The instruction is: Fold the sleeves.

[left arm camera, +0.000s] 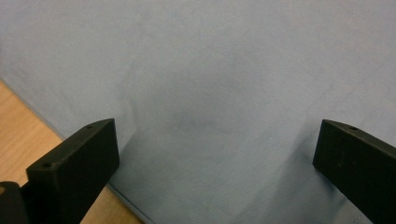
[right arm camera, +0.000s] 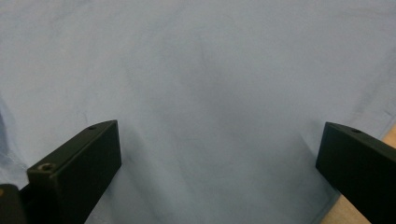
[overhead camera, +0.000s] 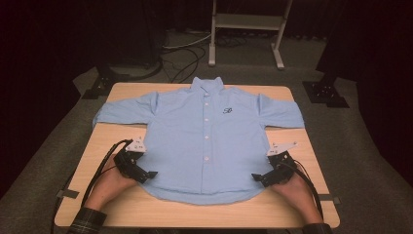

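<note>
Work in hand: folding or arranging a light blue shirt (overhead camera: pixel 204 141) on a wooden table (overhead camera: pixel 292 195), judged from the grippers' placement at its lower sides.

Shirt position: laid flat, front up, buttoned, collar at 12 o'clock, hem at 6 o'clock. Sleeves spread toward 9 and 3 o'clock, their ends at or just past the table edges.

Left gripper (overhead camera: pixel 152 174): at roughly 8 o'clock of the shirt, at its lower left side seam. In the left gripper view the jaws stand wide apart with blue cloth lying between them; nothing is clamped.

Right gripper (overhead camera: pixel 256 176): at roughly 4 o'clock of the shirt, at the lower right side seam. In the right gripper view the jaws stand wide apart over cloth, the shirt edge and a sliver of table near the right jaw; nothing is clamped.

Progress: early, in my judgement. The shirt is spread and smooth; no fold is visible in body or sleeves. Neither side is gripped yet.

Remaining: taking hold of the fabric, then every fold.

Containers: none on the table; the shirt lies directly on the wood.

Surroundings: cables (overhead camera: pixel 185 58) and a white stand (overhead camera: pixel 246 29) on the floor at 12 o'clock, beyond the table.

Risk: a shallow pinch may catch only the top layer.
</note>
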`<act>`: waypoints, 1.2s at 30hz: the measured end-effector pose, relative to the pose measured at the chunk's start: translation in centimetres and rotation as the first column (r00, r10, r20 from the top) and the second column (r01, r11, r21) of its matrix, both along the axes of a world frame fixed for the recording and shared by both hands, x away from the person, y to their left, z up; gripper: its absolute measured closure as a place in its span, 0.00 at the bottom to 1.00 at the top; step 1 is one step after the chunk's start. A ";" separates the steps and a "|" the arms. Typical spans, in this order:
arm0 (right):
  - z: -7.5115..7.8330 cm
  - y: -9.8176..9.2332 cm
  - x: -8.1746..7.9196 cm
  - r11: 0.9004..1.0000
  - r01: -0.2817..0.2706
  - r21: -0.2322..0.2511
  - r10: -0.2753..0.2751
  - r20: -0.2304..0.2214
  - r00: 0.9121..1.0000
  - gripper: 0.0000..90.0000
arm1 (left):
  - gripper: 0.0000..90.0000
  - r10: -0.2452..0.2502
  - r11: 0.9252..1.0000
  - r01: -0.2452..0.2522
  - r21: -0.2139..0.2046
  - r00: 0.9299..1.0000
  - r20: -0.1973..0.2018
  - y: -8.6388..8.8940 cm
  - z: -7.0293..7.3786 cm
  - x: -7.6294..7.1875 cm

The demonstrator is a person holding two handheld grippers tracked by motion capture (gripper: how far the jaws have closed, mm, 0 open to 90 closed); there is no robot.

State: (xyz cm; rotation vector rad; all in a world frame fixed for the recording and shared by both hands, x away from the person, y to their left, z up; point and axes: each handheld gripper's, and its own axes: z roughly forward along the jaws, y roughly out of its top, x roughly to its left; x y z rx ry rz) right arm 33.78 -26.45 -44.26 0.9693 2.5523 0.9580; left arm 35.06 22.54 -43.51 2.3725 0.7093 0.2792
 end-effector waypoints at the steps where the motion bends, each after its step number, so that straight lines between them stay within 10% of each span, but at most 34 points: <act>1: 0.0 0.0 -0.1 1.000 0.001 0.000 -0.001 -0.001 1.000 0.00 | 0.00 0.002 1.000 -0.002 -0.001 1.000 0.000 0.0 0.0 -0.1; 36: 0.0 0.4 -4.6 1.000 0.004 -0.005 -0.004 -0.004 1.000 0.00 | 0.00 0.016 1.000 -0.016 0.016 1.000 -0.018 -0.1 0.1 -5.0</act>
